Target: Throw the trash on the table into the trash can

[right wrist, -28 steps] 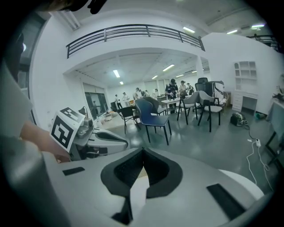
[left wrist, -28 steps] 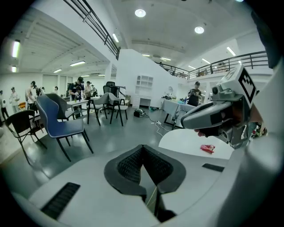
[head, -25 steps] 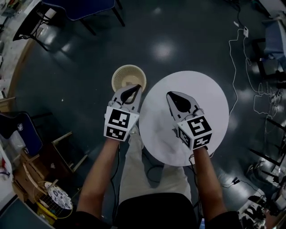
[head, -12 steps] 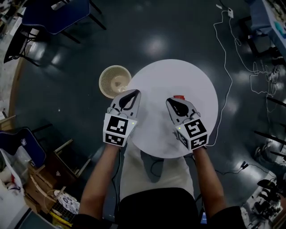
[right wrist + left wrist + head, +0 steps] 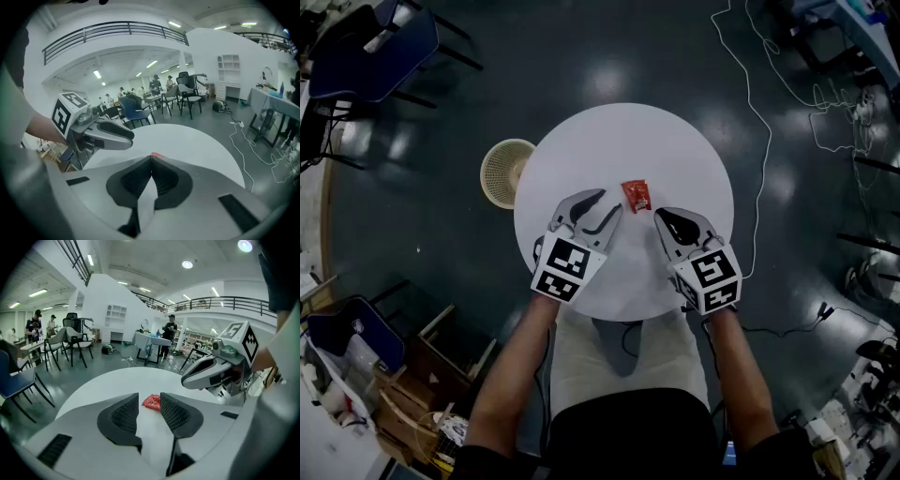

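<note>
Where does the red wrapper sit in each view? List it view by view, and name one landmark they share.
Head view: the red wrapper lies near the picture's centre, on the middle of the white round table.
Left gripper view: below centre, flat on the tabletop.
Right gripper view: only a thin red sliver shows, just below centre.
Shared landmark: the white round table, which is in all three.

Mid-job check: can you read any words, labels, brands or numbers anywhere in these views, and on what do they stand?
No text can be read in any view.
Red packet on the table: print too small and blurred to read.
Left marker cube: black-and-white square pattern only, no letters.
Right marker cube: likewise a pattern only.
</note>
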Demonstrator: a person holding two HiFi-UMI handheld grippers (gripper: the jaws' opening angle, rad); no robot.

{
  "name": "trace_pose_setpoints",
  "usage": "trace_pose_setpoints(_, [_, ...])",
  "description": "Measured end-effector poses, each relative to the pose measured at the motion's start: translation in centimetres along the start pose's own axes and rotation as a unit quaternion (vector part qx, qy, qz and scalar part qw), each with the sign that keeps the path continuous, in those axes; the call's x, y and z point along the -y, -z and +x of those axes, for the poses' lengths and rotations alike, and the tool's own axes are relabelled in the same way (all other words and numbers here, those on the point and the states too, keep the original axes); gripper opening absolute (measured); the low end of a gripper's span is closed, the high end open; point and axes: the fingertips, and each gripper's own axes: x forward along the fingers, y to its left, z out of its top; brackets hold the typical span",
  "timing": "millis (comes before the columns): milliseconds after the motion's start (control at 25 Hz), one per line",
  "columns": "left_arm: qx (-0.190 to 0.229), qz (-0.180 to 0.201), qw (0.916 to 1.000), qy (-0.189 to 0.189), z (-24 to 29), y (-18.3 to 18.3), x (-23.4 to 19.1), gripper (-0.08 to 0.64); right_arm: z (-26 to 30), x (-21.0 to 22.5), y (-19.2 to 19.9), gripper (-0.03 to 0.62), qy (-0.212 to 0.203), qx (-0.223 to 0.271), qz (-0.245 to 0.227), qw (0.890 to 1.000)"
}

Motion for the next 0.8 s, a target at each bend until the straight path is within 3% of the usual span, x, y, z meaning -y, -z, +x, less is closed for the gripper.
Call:
trace_pose_setpoints(360, [-0.038, 0.057, 0.9973, 0.026, 6.7, 1.0, 4.1, 0.229, -2.0, 4.5, 4.6, 0.017, 0.028, 0.002, 0.035, 0.999])
trace_pose_setpoints(640, [-0.079, 0.100, 0.9916, 0.019, 10.2, 2.3, 4.4, 0.329, -2.1, 6.3, 6.5, 0.017, 0.024, 0.007, 0.052, 0.998])
trace_pose_setpoints(800, [-0.102, 0.120, 0.9872, 0.024, 11.2, 3.4, 4.7, 0.351, -2.1, 6.8, 6.9, 0.017, 0.023, 0.010, 0.062, 0.998])
